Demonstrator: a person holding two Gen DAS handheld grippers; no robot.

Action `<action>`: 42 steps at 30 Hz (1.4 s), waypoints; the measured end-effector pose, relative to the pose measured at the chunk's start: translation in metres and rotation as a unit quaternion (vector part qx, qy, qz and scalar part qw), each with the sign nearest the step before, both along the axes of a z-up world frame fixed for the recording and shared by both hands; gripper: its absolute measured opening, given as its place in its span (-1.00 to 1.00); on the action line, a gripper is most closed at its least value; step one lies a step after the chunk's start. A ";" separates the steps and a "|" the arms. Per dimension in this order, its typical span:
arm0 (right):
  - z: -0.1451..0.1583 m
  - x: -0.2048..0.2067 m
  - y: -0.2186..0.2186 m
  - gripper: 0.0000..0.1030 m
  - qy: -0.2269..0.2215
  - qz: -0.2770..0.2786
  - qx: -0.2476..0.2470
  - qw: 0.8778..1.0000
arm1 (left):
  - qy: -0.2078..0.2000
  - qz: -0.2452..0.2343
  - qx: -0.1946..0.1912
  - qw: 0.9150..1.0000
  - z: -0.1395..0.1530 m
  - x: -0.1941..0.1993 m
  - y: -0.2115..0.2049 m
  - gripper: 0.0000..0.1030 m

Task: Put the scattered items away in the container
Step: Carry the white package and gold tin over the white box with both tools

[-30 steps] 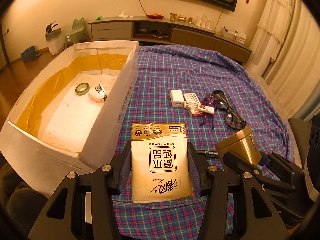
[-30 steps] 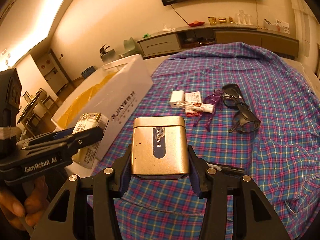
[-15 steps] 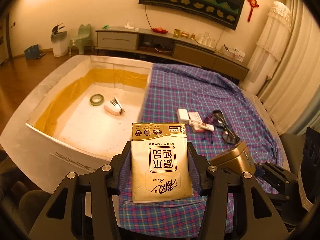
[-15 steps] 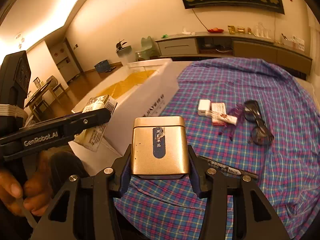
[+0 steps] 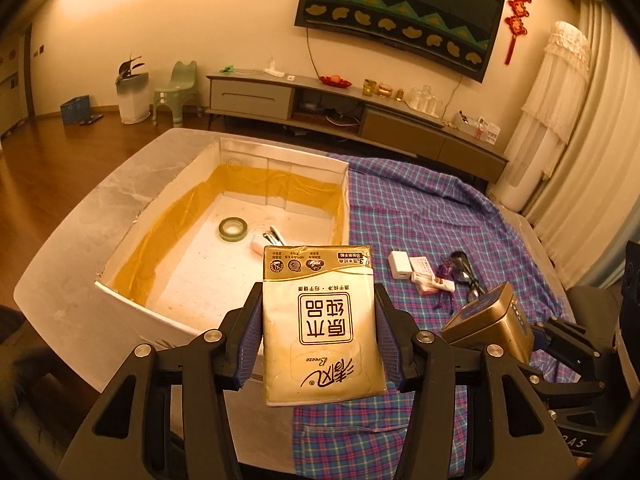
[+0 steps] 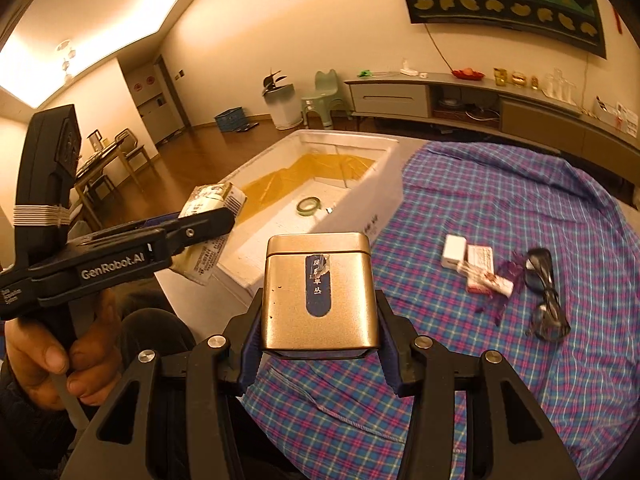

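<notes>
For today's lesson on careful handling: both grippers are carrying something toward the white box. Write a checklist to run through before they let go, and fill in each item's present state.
1. Left gripper clamps the tissue pack: ok.
2. Right gripper clamps the gold tin: ok.
3. White box open, with free floor beside the tape roll: ok.
4. Pack above the box opening: cannot tell.
5. Tin above the box opening: not ok, it hangs over the plaid cloth.
6. Grippers apart from each other: ok.

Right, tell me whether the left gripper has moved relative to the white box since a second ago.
Yes. The left gripper, shut on the tissue pack, has risen and swung over toward the white box: the pack now overlaps the box's near right corner, and more of the box floor shows.
</notes>
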State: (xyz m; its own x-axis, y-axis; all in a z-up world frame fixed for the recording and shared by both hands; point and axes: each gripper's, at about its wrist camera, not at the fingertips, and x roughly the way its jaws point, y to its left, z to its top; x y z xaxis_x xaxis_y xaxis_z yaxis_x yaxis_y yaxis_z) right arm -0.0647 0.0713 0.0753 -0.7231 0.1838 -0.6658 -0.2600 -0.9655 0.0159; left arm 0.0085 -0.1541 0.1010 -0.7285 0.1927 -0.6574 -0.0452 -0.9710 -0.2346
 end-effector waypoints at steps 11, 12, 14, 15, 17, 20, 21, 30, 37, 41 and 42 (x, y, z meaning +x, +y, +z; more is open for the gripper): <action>0.017 -0.038 -0.014 -0.03 -0.001 0.020 0.012 1.000 | -0.015 0.010 0.015 1.000 -0.003 -0.026 -0.031 0.03; 0.017 -0.041 -0.015 -0.03 -0.001 0.020 0.013 1.000 | -0.016 0.011 0.016 1.000 -0.004 -0.029 -0.033 0.03; 0.019 -0.048 -0.017 -0.03 -0.002 0.021 0.012 1.000 | -0.019 0.013 0.018 1.000 -0.004 -0.034 -0.038 0.03; 0.020 -0.051 -0.018 -0.03 -0.003 0.022 0.012 1.000 | -0.020 0.013 0.019 1.000 -0.005 -0.036 -0.041 0.03; 0.022 -0.057 -0.019 -0.03 -0.003 0.025 0.012 1.000 | -0.024 0.014 0.021 0.999 -0.005 -0.040 -0.045 0.03; 0.023 -0.066 -0.022 -0.03 -0.006 0.028 0.015 0.999 | -0.025 0.015 0.021 0.999 -0.005 -0.046 -0.049 0.03; 0.024 -0.069 -0.022 -0.03 -0.007 0.027 0.015 0.999 | -0.026 0.015 0.021 0.999 -0.005 -0.047 -0.049 0.03; 0.022 -0.101 -0.020 -0.03 -0.025 0.029 0.016 0.999 | -0.036 0.010 0.024 0.999 -0.008 -0.063 -0.060 0.03; 0.017 -0.125 -0.021 -0.03 -0.044 0.028 0.032 0.998 | -0.055 0.002 0.025 0.998 -0.014 -0.078 -0.062 0.03; 0.012 -0.139 -0.019 -0.03 -0.049 0.010 0.037 0.998 | -0.061 -0.001 0.017 0.998 -0.016 -0.088 -0.063 0.03; 0.011 -0.143 -0.018 -0.03 -0.053 0.011 0.038 0.998 | -0.063 -0.001 0.016 0.998 -0.017 -0.090 -0.064 0.03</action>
State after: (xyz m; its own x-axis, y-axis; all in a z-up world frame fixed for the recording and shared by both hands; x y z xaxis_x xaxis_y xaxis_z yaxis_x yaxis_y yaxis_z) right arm -0.2076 0.0532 0.0863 -0.6535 0.2222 -0.7236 -0.2357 -0.9682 -0.0844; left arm -0.0816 -0.2177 0.0845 -0.6401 0.2158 -0.7374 -0.0149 -0.9630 -0.2689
